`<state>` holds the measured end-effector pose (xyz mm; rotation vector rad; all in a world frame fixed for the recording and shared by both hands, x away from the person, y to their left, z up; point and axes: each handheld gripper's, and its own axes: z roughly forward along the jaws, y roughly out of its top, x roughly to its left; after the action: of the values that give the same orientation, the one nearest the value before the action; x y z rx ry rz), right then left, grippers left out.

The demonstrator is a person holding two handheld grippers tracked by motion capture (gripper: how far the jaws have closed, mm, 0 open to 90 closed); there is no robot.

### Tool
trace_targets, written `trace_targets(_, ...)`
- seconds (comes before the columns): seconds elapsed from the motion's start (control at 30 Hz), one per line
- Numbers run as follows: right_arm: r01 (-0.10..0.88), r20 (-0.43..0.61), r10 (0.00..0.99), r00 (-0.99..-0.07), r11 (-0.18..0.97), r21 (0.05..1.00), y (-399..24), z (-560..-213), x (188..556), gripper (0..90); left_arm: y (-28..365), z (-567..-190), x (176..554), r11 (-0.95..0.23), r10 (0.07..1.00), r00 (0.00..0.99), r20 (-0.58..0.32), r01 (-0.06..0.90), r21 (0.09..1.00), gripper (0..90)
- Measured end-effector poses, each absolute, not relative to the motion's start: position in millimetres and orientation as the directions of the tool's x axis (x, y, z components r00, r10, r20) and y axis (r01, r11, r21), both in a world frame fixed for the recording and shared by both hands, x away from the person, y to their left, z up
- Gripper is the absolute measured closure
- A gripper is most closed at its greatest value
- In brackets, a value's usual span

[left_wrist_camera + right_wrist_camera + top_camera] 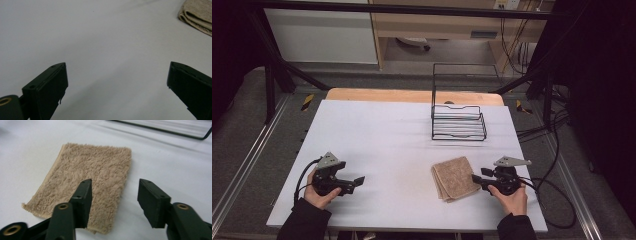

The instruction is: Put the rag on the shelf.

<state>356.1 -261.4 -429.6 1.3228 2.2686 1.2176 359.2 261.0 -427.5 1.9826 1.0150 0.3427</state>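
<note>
The right tongs (113, 195) stand released, jaws parted over the near edge of the folded towel (92, 182), clamping nothing. The left tongs (116, 87) gape wide over bare desk (100, 37), well left of the towel. The towel lies flat, folded, on the desk in front of the wire rack (458, 122). The rack holds nothing, so folding looks finished; putting the towel into the rack is probably what's left.

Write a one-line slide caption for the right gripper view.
Open right claw poised over the edge of a folded tan towel on the white table.
</note>
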Motion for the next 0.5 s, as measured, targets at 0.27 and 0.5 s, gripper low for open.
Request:
trace_targets(0.27, 0.580, 0.183, 0.802, -0.568, 0.233, 0.780, -265, -430, 375, 19.8, 222, -419, 364, -0.308, 0.752, 0.646, -0.129, 0.518, 0.798, 3.2)
trace_targets(0.5, 0.558, 0.167, 0.790, -0.590, 0.249, 0.792, -260, -425, 389, 10.5, 176, -415, 373, -0.324, 0.725, 0.674, -0.137, 0.510, 0.797, 5.0)
